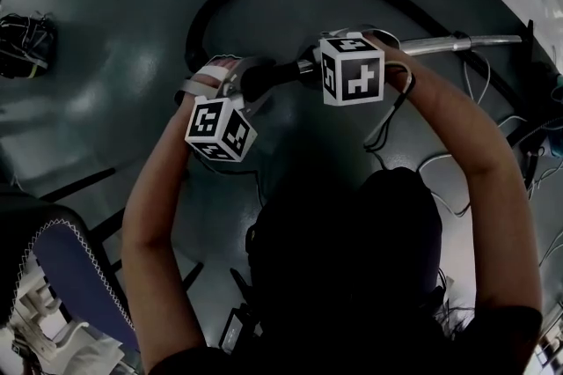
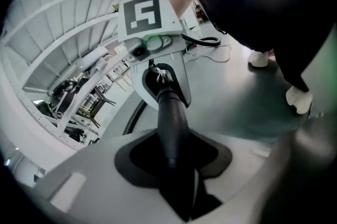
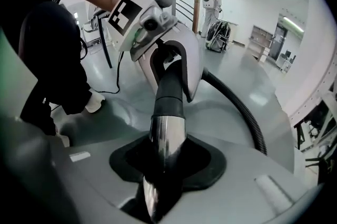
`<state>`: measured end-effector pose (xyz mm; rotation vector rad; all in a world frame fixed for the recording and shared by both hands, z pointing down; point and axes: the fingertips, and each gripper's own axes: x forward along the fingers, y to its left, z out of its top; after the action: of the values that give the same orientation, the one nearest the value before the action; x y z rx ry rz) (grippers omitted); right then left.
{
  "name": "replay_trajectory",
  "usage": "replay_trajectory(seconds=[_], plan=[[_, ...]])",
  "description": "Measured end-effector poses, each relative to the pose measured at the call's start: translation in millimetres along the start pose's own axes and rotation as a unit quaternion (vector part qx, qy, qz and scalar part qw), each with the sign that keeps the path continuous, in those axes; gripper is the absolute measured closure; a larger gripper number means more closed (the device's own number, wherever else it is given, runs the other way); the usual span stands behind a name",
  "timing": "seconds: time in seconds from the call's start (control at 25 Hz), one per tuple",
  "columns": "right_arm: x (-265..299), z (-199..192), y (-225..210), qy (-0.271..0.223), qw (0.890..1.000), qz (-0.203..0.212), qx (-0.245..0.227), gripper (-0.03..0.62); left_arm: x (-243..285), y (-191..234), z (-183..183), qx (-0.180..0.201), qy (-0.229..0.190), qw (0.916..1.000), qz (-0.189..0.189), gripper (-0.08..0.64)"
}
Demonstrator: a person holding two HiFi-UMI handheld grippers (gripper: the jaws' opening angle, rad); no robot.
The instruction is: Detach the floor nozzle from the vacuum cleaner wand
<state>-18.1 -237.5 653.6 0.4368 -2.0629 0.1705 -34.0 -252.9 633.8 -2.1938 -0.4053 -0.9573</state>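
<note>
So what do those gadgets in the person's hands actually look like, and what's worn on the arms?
The left tool and right tool are pale grey plastic shells with black-lined jaws. Each carries a white cube printed with black square markers. A thin black cable trails from the right one. The person wears a dark short-sleeved top, with the forearms uncovered.
</note>
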Motion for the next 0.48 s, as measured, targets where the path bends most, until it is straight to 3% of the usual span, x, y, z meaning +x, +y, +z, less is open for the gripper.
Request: replay_trajectory(seconds=[0.08, 0.16, 0.28, 0.36, 0.48], plan=[[-3.5, 0.3, 1.0, -0.005, 1.000, 0.003, -0.002, 0.457, -3.9, 3.0, -7.7, -0.005, 0.005, 0.9998, 0.020, 0.360], [-7.0, -1.9, 2.9, -0.008, 1.000, 0.005, -0.003, 0.457, -4.9, 4.8, -24.9, -0.002, 0.036, 0.9992, 0.019, 0.302], [-9.2, -2.7, 5.4, -0.009, 1.000, 0.004, -0.005, 0.457, -6.8, 3.4, -38.2, 0.059, 0.072, 0.9954, 0.025, 0.443], [-9.4, -3.6, 4.8, -0.002, 1.000, -0.003, -0.009, 0.457, -5.7, 2.0, -39.8, 0.085, 0.082, 0.9925, 0.031, 0.459], [-8.6, -5.5, 5.0, 0.013, 1.000, -0.017, -0.013, 0.457, 0.7, 1.1, -27.8, 0.080, 0.082, 0.9926, 0.041, 0.461]])
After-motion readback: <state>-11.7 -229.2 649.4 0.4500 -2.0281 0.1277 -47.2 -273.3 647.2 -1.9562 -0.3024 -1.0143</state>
